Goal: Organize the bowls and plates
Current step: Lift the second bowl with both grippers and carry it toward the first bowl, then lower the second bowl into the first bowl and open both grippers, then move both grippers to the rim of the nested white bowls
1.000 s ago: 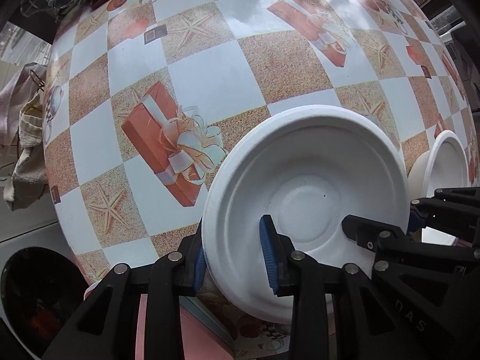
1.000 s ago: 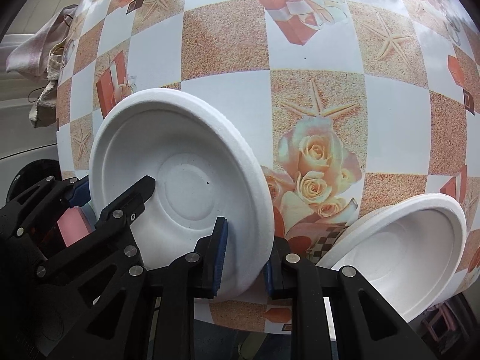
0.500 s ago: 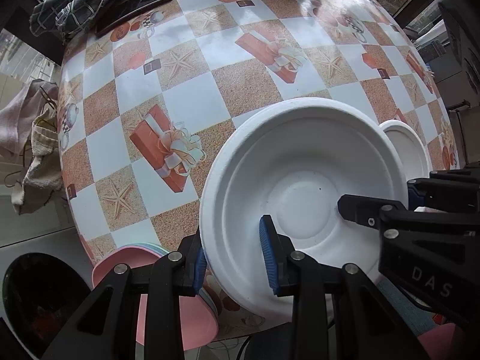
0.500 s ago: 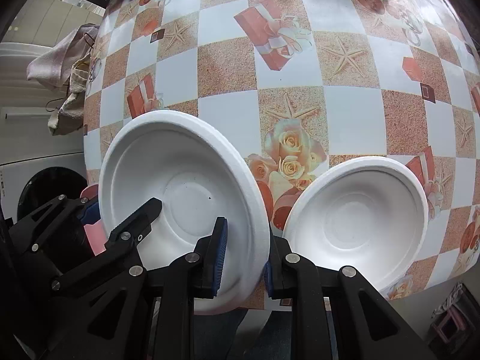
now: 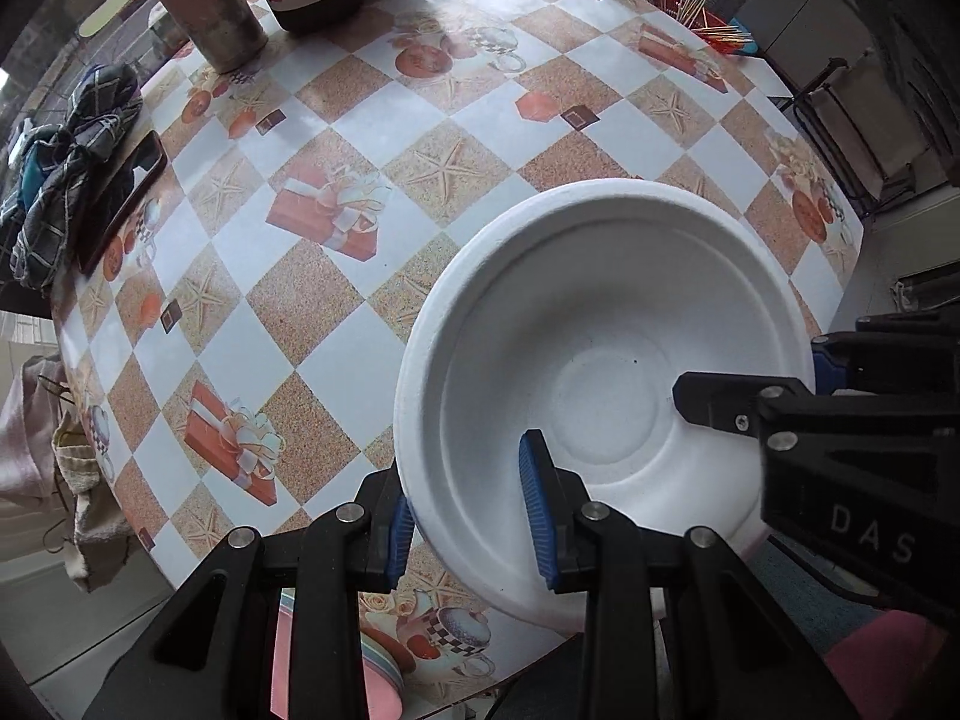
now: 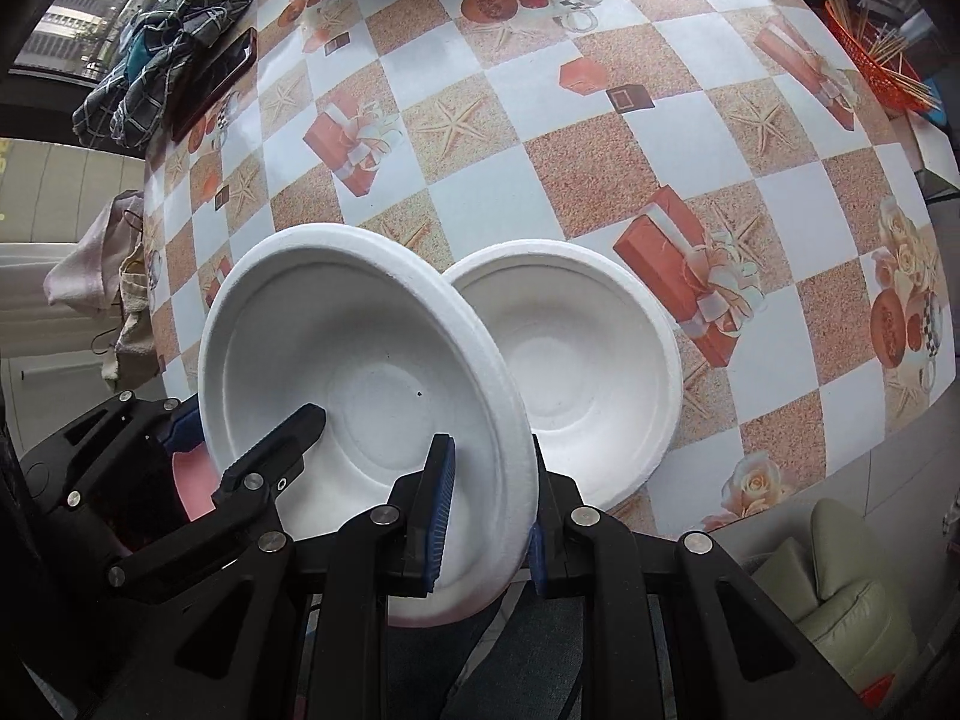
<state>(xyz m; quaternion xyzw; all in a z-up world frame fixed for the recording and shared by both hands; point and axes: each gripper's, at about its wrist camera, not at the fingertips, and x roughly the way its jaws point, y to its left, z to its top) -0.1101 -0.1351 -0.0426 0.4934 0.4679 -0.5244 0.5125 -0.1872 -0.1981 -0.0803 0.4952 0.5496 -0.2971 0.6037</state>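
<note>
- White round foam bowl (image 5: pixel 606 360) is held above the checked patterned tablecloth (image 5: pixel 336 300), pinched at opposite rims by both grippers.
- Left gripper (image 5: pixel 468 516): blue pads clamp the bowl's wall, one inside, one outside.
- Right gripper (image 6: pixel 489 516): jaws likewise closed on the rim.
- Second white foam bowl (image 6: pixel 600 372) rests on the cloth just beyond the right jaws, partly behind the held bowl.

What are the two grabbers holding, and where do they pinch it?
One white bowl: left gripper and right gripper each pinch its rim on opposite sides.
</note>
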